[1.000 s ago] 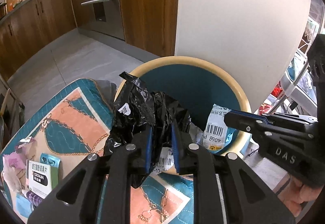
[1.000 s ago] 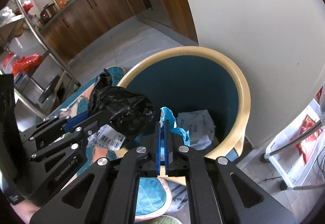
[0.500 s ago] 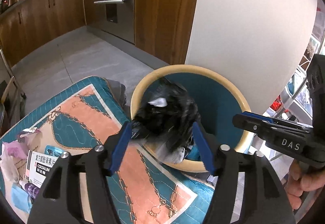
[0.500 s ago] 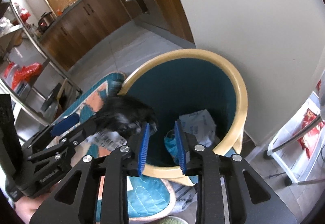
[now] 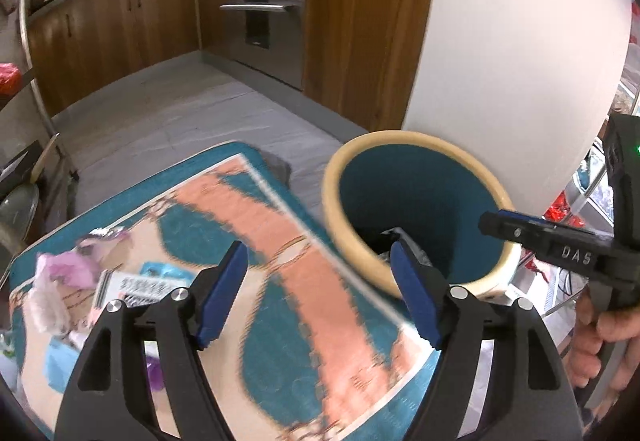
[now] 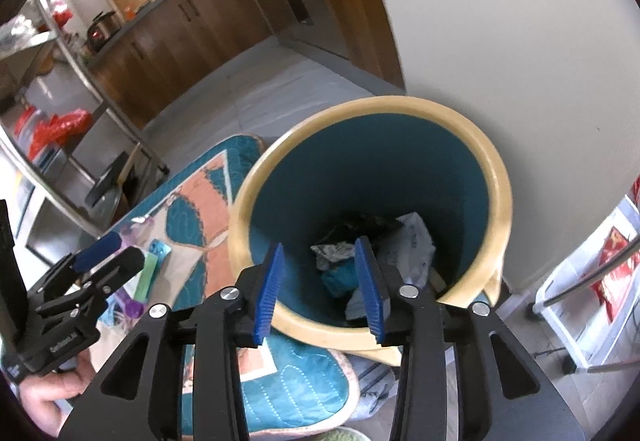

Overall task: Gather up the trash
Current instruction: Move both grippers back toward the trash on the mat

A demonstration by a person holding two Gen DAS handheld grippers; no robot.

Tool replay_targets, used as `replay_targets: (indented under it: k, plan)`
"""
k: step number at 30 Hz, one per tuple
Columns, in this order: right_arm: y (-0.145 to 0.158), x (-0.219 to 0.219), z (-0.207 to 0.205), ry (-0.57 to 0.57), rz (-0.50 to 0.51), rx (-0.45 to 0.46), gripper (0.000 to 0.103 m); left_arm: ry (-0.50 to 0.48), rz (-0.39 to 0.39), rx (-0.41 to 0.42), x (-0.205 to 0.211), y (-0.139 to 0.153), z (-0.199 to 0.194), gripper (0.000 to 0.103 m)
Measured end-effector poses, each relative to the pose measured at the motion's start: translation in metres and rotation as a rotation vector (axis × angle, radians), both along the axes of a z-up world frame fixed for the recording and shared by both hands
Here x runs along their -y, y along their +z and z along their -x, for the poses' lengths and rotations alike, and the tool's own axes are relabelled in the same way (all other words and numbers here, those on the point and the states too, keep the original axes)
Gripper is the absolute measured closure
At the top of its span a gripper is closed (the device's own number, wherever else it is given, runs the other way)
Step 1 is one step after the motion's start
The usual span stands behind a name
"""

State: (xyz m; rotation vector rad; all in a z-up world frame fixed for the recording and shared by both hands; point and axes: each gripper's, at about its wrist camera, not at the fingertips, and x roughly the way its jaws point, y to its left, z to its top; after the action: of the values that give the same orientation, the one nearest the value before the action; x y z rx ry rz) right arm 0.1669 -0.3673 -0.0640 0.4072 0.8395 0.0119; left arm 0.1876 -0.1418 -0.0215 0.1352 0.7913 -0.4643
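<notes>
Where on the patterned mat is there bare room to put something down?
The mat's middle and the end beside the bin are bare, from the pink band to the white border. The far end is crowded: a pink wrapper, a barcoded box and blue packets cluster there.

1. "DAS" in pale raised letters stands on the black body of the right gripper (image 5: pixel 576 255), at the right edge of the left wrist view.
2. A line of small white print runs along the side of the left gripper (image 6: pixel 66 341), lower left of the right wrist view; too small to read.
3. A white box (image 5: pixel 132 287) at lower left of the left wrist view carries dark print, blurred beyond reading.
</notes>
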Motion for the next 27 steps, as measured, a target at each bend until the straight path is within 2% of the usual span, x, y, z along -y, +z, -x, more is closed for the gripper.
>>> replay_targets:
  k: [7,13,16,23,27]
  plan:
    - [0.000,-0.024,-0.006,0.062,0.019,0.011,0.054,0.075,-0.026,0.003,-0.060,0.005,0.008,0.029]
    - [-0.001,-0.047,-0.012,0.118,0.025,0.012,0.053,0.175,-0.059,0.007,-0.126,0.011,0.010,0.029]
    - [0.001,-0.058,-0.013,0.144,0.025,0.017,0.048,0.230,-0.069,0.002,-0.156,0.011,0.007,0.029]
    - [0.004,-0.087,-0.016,0.205,0.020,0.019,0.043,0.392,-0.049,-0.038,-0.230,0.001,0.000,0.029]
    - [0.006,-0.108,-0.016,0.248,0.027,0.020,0.042,0.447,-0.052,-0.052,-0.255,-0.008,-0.005,0.029]
